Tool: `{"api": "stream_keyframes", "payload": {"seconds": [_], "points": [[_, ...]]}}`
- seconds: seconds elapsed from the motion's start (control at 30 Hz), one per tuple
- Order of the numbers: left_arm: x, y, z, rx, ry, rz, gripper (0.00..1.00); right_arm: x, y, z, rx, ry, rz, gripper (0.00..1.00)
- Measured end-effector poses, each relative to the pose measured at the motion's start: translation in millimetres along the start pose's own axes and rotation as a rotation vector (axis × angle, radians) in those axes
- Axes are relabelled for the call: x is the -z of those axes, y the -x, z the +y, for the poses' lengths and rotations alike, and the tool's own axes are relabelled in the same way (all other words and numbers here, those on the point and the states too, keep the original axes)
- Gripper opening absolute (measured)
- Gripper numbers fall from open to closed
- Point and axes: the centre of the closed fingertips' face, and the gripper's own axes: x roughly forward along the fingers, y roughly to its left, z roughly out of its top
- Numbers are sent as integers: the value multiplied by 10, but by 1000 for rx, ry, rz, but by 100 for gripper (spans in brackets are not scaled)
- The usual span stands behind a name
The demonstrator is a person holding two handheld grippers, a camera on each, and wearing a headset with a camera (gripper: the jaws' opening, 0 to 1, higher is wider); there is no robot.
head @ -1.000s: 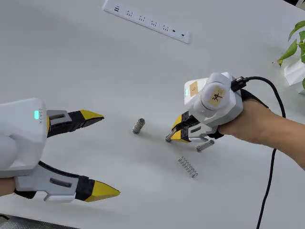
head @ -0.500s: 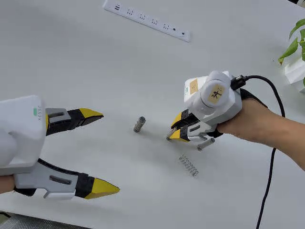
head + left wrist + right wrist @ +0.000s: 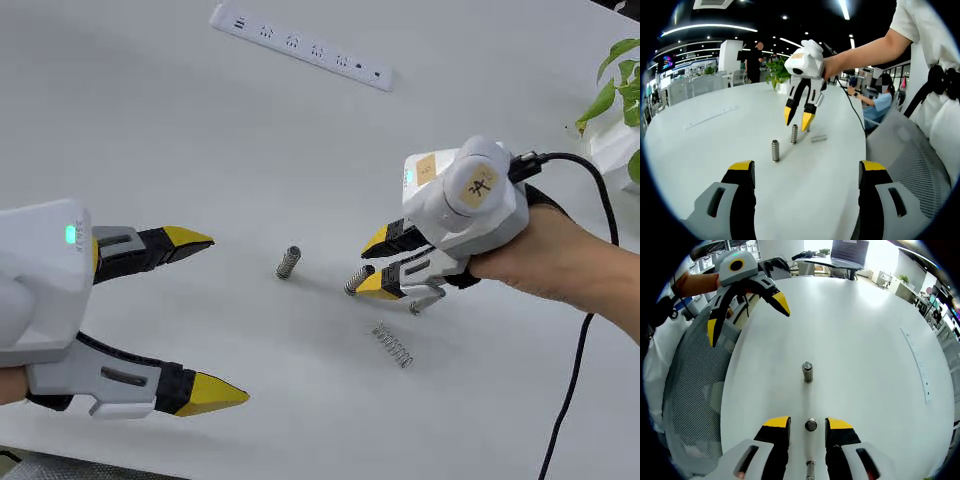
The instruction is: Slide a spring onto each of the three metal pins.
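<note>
Two metal pins stand upright on the white table, each with a spring on it: one out in the middle, the other between the jaws of my right gripper. Those jaws are open, with a small gap on each side of that pin. A bare pin lies under the right gripper's body. A loose spring lies nearer me. My left gripper is wide open at the left, holding nothing.
A white power strip lies at the far side of the table. A potted plant stands at the right edge. A black cable trails from the right gripper toward the near edge.
The right gripper's jaws have parted and let go of the sprung pin, which stays standing. Its body has shifted slightly right. The left gripper has held still.
</note>
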Motion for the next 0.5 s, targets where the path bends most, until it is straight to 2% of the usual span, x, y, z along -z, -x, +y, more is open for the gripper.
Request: {"api": "stream_keyframes", "payload": {"seconds": [0.13,0.3,0.43,0.5], "points": [[-14,18,-3,-1,-9,9,84,-32,154,30,26,-22,-45,28],[-22,36,-21,-1,-20,22,84,-75,319,82,57,-59,-118,40],[-38,52,-35,-6,-33,35,85,-39,455,132,82,-88,-165,47],[-49,60,-49,-4,-39,38,86,-31,506,175,87,-117,-193,55]]}}
